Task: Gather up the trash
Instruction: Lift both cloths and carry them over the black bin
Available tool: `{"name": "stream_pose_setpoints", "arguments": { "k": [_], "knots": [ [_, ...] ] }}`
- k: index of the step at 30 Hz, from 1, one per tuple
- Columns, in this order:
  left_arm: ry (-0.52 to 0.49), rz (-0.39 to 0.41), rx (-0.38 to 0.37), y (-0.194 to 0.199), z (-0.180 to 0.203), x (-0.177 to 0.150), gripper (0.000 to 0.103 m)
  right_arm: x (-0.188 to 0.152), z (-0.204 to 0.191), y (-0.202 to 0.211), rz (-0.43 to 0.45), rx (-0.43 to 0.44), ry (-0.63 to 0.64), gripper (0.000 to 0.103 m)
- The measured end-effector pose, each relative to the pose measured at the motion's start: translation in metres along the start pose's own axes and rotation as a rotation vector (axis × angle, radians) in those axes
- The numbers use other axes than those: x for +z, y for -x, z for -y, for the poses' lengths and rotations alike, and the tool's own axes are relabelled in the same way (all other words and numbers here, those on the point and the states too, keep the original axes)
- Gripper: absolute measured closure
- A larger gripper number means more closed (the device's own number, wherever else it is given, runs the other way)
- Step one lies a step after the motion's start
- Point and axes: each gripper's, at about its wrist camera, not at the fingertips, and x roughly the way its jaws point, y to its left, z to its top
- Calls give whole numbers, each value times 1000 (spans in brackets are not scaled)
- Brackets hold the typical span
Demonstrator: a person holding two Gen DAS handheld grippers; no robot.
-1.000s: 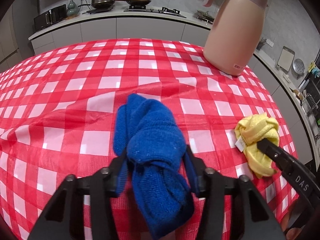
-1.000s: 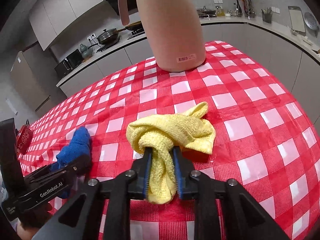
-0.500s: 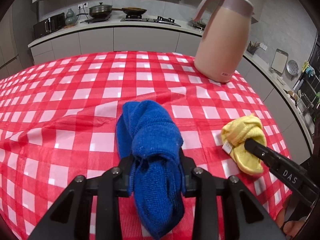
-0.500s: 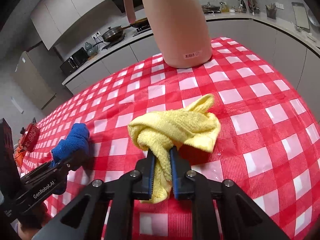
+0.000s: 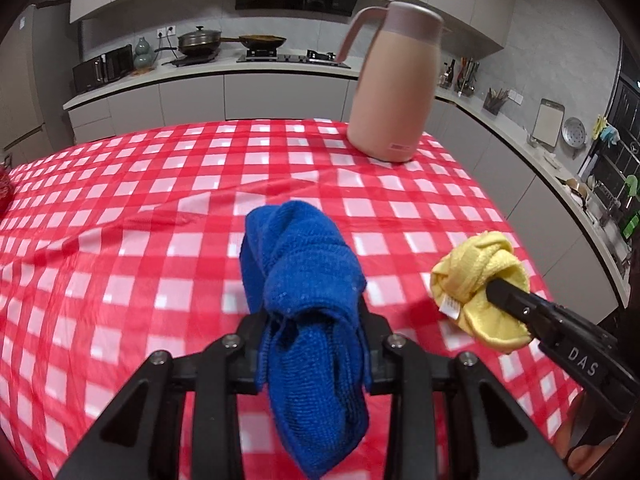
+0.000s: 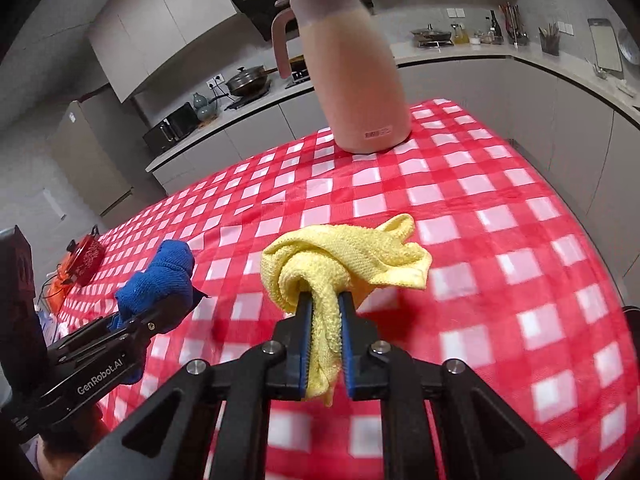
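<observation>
A knotted blue cloth (image 5: 308, 292) hangs above the red checked tablecloth (image 5: 160, 216), and my left gripper (image 5: 310, 320) is shut on its lower end. To its right a knotted yellow cloth (image 5: 476, 276) is lifted off the table as well. In the right wrist view my right gripper (image 6: 325, 304) is shut on that yellow cloth (image 6: 344, 256), whose tail hangs down between the blue pads. The left gripper (image 6: 176, 300) with the blue cloth (image 6: 160, 276) shows at the left of that view.
A tall pink thermos jug (image 5: 394, 92) stands at the table's far right corner. A red object (image 6: 86, 256) lies near the table's left edge. Kitchen counters (image 5: 208, 76) with a stove and pans run behind the table.
Both grippers closed tighter on their cloths, then lifted them off the tablecloth and drew back from the jug, which now looks smaller and farther.
</observation>
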Motion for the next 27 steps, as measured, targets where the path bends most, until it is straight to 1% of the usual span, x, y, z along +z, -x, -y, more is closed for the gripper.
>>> {"name": "stream_pose_setpoints", "arguments": {
  "k": [7, 12, 16, 21, 27],
  "knots": [
    [35, 18, 11, 24, 38, -28, 68, -14, 34, 47, 5, 27, 31, 89],
    [14, 11, -6, 36, 57, -39, 68, -27, 50, 74, 19, 27, 17, 89],
    [-11, 18, -49, 41, 68, -46, 68, -41, 60, 97, 44, 0, -3, 89],
    [-25, 5, -99, 45, 80, -63, 68, -63, 71, 115, 39, -51, -34, 89],
    [-42, -9, -125, 55, 102, -79, 68, -82, 84, 142, 43, -70, -69, 90]
  ]
}}
